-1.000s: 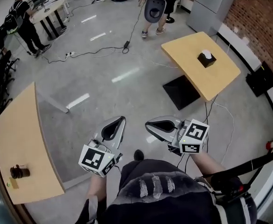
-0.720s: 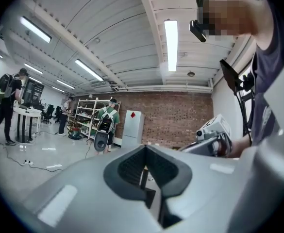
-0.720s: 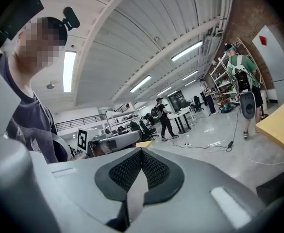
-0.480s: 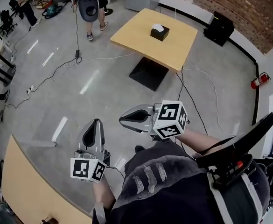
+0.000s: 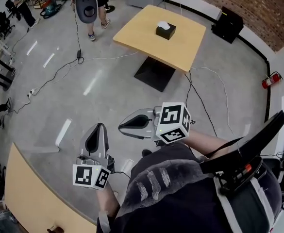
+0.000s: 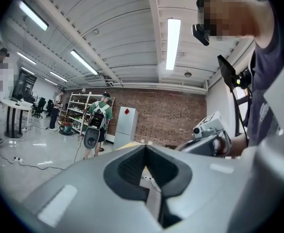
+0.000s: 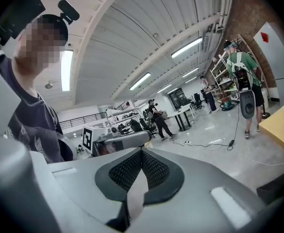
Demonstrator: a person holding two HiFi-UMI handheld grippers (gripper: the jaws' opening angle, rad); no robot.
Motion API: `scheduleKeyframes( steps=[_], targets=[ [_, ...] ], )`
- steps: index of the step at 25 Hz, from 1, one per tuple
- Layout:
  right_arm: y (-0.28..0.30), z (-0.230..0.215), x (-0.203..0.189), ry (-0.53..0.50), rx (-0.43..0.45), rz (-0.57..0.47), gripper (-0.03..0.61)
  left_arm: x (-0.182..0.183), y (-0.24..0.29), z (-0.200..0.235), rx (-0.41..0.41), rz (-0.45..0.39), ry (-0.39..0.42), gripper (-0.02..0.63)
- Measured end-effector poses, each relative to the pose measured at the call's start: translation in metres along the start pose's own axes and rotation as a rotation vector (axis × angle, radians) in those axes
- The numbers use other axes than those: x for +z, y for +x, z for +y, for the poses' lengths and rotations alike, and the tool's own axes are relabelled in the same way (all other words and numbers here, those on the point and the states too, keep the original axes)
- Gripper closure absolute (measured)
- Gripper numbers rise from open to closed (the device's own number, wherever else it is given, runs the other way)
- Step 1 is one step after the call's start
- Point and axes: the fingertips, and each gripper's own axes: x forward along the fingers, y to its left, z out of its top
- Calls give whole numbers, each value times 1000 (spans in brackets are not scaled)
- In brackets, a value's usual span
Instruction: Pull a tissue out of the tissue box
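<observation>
The person wears a dark navy T-shirt (image 5: pixel 190 205) with a pale print (image 5: pixel 156 188) on the front. The left gripper (image 5: pixel 98 128) and right gripper (image 5: pixel 122 126) have grey shells, black ribbed pads (image 6: pixel 131 168) and white cubes (image 5: pixel 173 123) bearing black square markers.

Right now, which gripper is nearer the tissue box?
Right, narrowly. Both hang far short of the table holding the tissue box; the right gripper is more in line with it, the left gripper further off to the left.

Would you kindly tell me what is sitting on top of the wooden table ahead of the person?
A black tissue box stands on the table, with a white tissue poking out of its top. How many tissues are left inside the box is hidden.
</observation>
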Motion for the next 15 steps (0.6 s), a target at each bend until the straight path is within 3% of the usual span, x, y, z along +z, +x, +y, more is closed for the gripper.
scheduleKeyframes(
  steps=[15],
  targets=[
    [-69,-97,18,135,37,-78,580,6,114,-33,5,89,54,612]
  ],
)
